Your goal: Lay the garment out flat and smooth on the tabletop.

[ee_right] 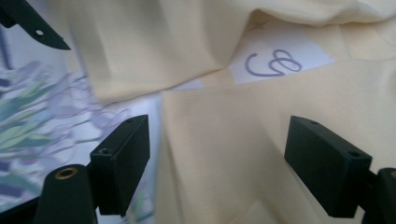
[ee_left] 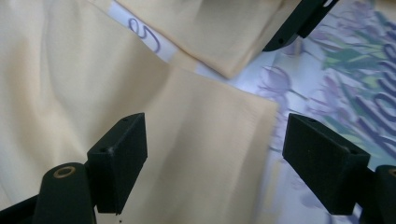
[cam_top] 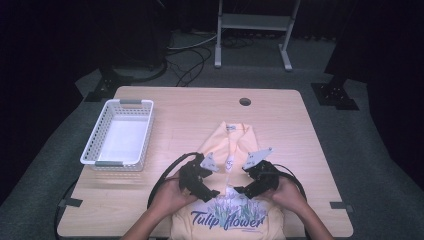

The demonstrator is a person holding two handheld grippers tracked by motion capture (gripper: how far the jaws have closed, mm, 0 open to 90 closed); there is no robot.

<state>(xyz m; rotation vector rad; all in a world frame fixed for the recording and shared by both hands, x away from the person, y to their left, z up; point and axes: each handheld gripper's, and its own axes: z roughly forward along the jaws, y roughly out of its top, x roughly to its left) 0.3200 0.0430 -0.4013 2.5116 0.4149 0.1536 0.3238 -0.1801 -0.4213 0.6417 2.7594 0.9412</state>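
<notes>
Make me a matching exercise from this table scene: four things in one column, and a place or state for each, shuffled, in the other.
Things:
1. yellow T-shirt
2. white basket
3. left gripper
4. round hole

Places or states:
A. at the table's far edge
B. jaws open above the folded cloth
C. empty, at the table's left side
D. lying partly folded, its tulip print at the near edge

Pairs: 1-D, 2-C, 3-B, 4-A

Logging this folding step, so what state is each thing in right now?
Shirt: partly folded, sleeves tucked in, print facing up.
Basket: upright, nothing in it.
Left claw: open over the shirt, gripping nothing.
Right claw: open over the shirt, gripping nothing.
</notes>
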